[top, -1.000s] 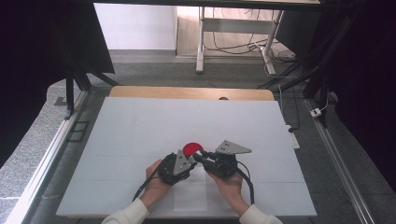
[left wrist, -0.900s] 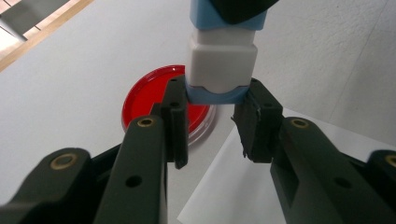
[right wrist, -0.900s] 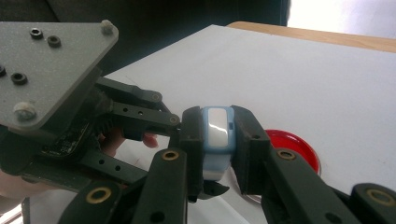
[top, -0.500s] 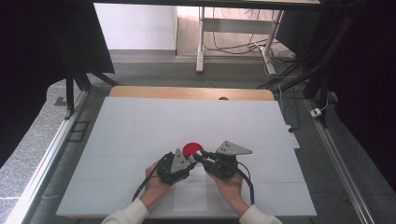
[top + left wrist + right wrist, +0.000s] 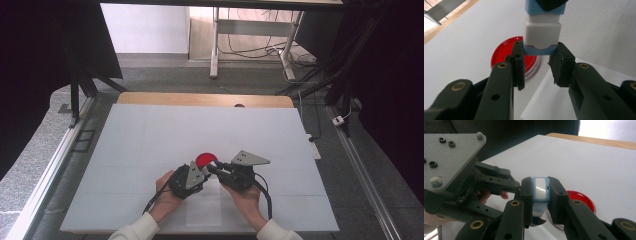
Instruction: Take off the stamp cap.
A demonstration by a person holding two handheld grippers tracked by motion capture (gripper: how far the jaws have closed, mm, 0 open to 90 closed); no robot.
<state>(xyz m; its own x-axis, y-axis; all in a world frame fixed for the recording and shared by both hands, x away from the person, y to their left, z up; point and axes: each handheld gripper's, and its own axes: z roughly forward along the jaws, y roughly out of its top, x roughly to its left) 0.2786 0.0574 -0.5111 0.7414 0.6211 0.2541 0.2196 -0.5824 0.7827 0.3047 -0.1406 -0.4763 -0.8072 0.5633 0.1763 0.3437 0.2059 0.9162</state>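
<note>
White board covers the table (image 5: 150, 145), with a wooden strip along its far edge and dark floor, cables and a stand's legs beyond it. Near the front edge, the person's two hands come in from below, each holding a gripper, and the two grippers meet nose to nose just on the near side of a red dish (image 5: 205, 159). The dish lies flat on the table beside a white sheet (image 5: 554, 100) that lies under the hands. Between the grippers is a small blue and white block (image 5: 542, 32). In the left gripper view, the left gripper (image 5: 537, 58) has its jaws clamped on the block's blue lower end, one pad on each side, while the white middle part and a blue top rise above them toward a dark shape at the upper edge. In the right gripper view, the right gripper (image 5: 540, 196) has its jaws pressed on the same block from both flanks, its white face showing between the pads; the left gripper, with its grey three-cornered plate (image 5: 449, 155), stands just behind, touching the block's far end. The block is held off the table, above the sheet's edge and just beside the dish.
</note>
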